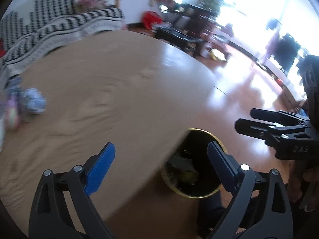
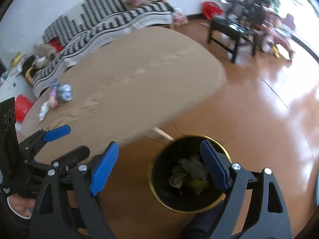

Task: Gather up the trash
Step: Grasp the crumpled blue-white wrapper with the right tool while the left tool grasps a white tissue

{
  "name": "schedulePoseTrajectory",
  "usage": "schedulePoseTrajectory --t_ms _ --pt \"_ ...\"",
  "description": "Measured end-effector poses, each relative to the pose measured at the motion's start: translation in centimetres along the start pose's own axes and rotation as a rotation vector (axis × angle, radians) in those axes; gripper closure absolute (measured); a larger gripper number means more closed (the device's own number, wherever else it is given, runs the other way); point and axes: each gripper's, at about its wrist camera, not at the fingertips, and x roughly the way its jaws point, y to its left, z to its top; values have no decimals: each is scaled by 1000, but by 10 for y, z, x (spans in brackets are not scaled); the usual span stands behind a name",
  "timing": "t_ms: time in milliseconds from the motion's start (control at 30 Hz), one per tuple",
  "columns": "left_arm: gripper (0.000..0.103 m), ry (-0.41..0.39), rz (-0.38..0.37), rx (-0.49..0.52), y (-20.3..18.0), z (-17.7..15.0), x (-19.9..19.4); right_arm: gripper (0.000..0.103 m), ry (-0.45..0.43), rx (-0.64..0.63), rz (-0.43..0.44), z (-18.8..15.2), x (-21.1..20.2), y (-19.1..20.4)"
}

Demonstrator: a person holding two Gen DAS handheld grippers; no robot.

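A black bin with a gold rim (image 2: 157,191) stands on the floor by the table's near corner, with crumpled trash (image 2: 189,175) inside. It also shows in the left wrist view (image 1: 199,194). My right gripper (image 2: 159,165) is open and empty above the bin. My left gripper (image 1: 161,165) is open and empty over the table's edge beside the bin. Blurred crumpled wrappers (image 2: 59,93) lie at the table's far left; they also show in the left wrist view (image 1: 30,103). The right gripper (image 1: 243,121) appears at the right of the left wrist view, its jaw state unclear there.
The beige table (image 2: 139,75) fills the middle. A black-and-white patterned sofa (image 2: 103,20) stands behind it. A dark low table (image 2: 233,29) and chairs stand at the back right. The wooden floor (image 2: 259,119) stretches to the right. A red bag (image 2: 22,107) sits at the left.
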Motion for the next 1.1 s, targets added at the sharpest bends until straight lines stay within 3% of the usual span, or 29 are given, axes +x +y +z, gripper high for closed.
schedulePoseTrajectory --t_ms 133,300,500,633,833,967,1100 --pt "12 -31 92 -81 61 -1 -30 21 -1 -100 93 22 16 67" --pt "12 -72 268 -191 153 -17 -71 21 -1 -188 189 47 40 140" --pt "12 -79 424 -297 237 -25 -88 24 11 -236 286 81 84 215" --pt "12 -75 456 -363 280 -21 -78 29 18 -239 287 101 119 245" --pt "12 -53 429 -387 307 -16 -50 31 7 -269 196 132 184 271" --pt "12 -37 424 -390 316 -8 -33 31 52 -282 203 139 220 280" --pt "12 -25 428 -387 326 -6 -21 33 66 -359 264 130 224 299"
